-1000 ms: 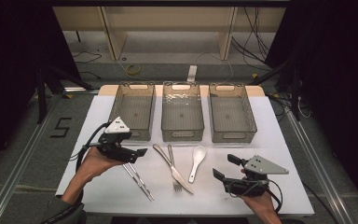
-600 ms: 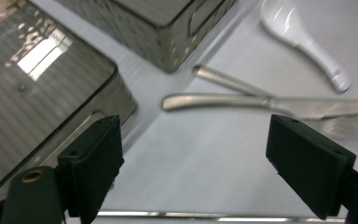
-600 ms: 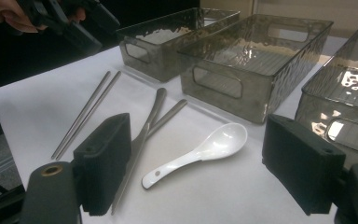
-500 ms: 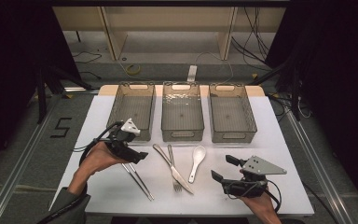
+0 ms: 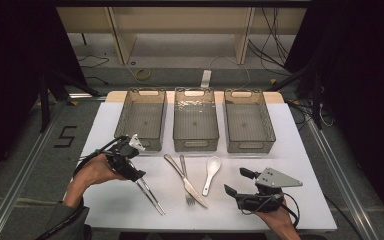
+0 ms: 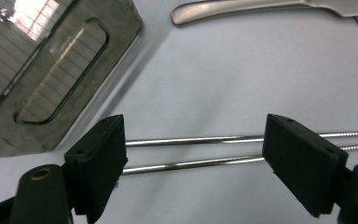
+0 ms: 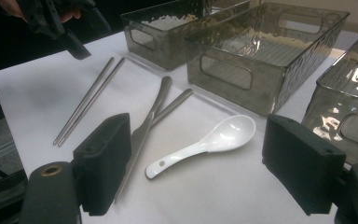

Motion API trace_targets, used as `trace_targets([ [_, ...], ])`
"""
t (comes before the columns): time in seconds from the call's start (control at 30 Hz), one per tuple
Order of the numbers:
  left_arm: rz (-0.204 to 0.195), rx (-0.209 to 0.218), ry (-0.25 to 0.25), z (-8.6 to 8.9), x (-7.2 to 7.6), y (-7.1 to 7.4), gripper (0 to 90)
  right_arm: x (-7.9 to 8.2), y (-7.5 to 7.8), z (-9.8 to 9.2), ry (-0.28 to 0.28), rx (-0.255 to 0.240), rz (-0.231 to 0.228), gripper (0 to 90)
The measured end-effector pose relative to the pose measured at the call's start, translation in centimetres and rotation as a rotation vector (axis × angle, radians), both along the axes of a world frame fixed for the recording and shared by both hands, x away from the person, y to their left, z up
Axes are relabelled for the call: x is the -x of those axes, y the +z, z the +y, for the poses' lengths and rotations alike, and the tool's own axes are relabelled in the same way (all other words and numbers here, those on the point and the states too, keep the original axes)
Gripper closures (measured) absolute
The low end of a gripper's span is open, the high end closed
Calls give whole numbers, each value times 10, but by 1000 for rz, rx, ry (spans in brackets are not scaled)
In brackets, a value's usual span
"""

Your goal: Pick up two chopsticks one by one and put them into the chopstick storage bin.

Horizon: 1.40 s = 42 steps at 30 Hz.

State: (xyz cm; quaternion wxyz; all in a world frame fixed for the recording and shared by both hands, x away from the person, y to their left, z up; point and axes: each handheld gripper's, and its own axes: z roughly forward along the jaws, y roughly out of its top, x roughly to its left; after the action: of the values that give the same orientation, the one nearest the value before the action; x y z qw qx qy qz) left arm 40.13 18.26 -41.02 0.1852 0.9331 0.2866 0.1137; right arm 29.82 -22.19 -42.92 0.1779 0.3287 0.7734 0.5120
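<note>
High view: a white table (image 5: pixel 105 145) stands on a grey floor, with dark curtains at both sides and pale shelving behind. Three smoky, clear plastic bins (image 5: pixel 195 125) with cut-out handles sit in a row at the far side. Nearer lie a pair of thin metal chopsticks (image 5: pixel 152 196), a steel knife (image 5: pixel 182 177) crossed over a fork (image 5: pixel 187 187), and a glossy white ceramic spoon (image 5: pixel 211 172). The left hand-held gripper (image 5: pixel 139 176) points down onto the upper ends of the chopsticks; the right hand-held gripper (image 5: pixel 236 184) rests at the near right, well apart from the cutlery.

Left gripper view: the two chopsticks (image 6: pixel 196 150) run side by side across the smooth white table, between the black jaws (blocky, matte pads). The jaws stand wide, have just been closing a little, and the pads do not press on the rods. A bin's handle slot (image 6: pixel 60 79) and the knife handle (image 6: pixel 242 9) lie beyond.

Right gripper view: the jaws stand wide with nothing gripped; spoon (image 7: pixel 205 142), knife (image 7: pixel 142 133), chopsticks (image 7: pixel 86 102) and ribbed-floored bins (image 7: pixel 261 56) lie ahead.
</note>
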Motion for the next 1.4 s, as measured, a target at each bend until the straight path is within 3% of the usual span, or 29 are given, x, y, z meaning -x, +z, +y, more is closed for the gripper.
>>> trace_targets([
  [0.2, 12, -1, -25, 2, 0, -6, 210, 0, 0, 1, 5, 4, 5, 248],
  [0.47, 43, -48, -50, 3, -2, -17, 210, -1, -1, 1, 10, 10, 9, 248],
  [0.7, 67, -92, -102, 5, -1, -26, 215, -1, -1, 2, 18, 15, 21, 248],
  [0.83, 77, -88, -126, 6, 0, -29, 226, -2, -2, 2, 18, 19, 27, 248],
  [0.93, 76, -111, -151, 7, 1, -31, 244, -2, -2, 2, 18, 20, 29, 248],
  [1.03, 74, -107, -164, 6, 1, -35, 273, -2, -2, 2, 21, 24, 30, 248],
  [1.13, 73, -132, -211, 5, 2, -39, 297, -2, -2, 3, 23, 28, 33, 248],
  [1.33, 94, -156, -263, 2, 1, -45, 346, -3, -3, 4, 26, 34, 40, 248],
  [1.4, 82, -160, -275, 2, 1, -45, 366, -3, -3, 4, 30, 38, 38, 249],
])
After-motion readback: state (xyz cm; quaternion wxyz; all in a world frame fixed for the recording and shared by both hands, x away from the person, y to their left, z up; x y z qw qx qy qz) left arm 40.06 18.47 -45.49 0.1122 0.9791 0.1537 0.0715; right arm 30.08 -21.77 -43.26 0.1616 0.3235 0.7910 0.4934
